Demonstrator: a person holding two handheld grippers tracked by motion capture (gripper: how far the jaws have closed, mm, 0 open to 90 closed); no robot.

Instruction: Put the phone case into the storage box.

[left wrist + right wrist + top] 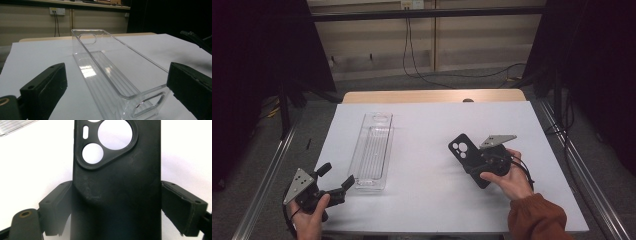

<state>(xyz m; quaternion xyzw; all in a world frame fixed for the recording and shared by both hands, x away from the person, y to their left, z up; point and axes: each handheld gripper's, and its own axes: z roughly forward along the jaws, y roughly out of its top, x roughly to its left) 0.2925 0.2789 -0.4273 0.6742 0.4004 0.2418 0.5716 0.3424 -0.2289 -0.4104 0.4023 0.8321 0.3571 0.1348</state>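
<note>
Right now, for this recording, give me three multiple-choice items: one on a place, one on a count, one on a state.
1. Where does the clear tray lie?
A. Between the jaws of the right hand-held gripper
B. On the white sheet, just ahead of the left hand-held gripper
C. On the floor

2. How many round cut-outs show in the black phone case in the right gripper view?
A. Two
B. Five
C. None

3. The right hand-held gripper is:
A. Empty
B. Shut on the tray
C. Shut on the case

Key: 1 B, tray end sits before its open jaws; 2 A, one large, one smaller; 3 C, both pads meet the case's edges.
</note>
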